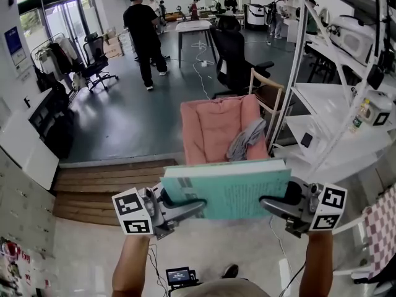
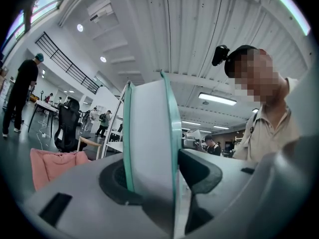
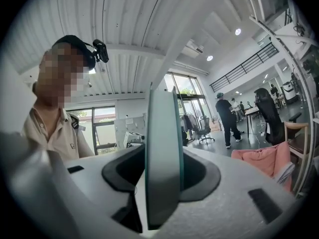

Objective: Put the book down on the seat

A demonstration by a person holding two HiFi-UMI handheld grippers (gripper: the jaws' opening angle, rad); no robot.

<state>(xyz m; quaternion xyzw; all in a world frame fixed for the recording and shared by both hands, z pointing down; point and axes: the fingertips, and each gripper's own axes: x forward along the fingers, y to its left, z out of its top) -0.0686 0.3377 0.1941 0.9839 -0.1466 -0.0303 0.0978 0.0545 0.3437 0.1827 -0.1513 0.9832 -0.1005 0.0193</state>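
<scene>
A teal-covered book [image 1: 229,188] is held flat in the air between both grippers. My left gripper [image 1: 180,204] is shut on its left edge and my right gripper [image 1: 276,203] is shut on its right edge. In the left gripper view the book [image 2: 149,148] stands edge-on between the jaws, white pages showing; in the right gripper view the book [image 3: 163,158] fills the gap the same way. Beyond the book stands a pink cushioned seat [image 1: 213,129] with a grey cloth [image 1: 246,138] lying on its right side. The seat also shows as a pink shape [image 2: 52,164] low at the left, and as a pink shape [image 3: 264,159] at the right.
A white shelf rack [image 1: 337,129] stands right of the seat, with a wooden chair [image 1: 267,98] and a black office chair [image 1: 234,57] behind. A wooden step [image 1: 102,187] lies at the left. A person in black [image 1: 143,36] stands further off on the grey floor.
</scene>
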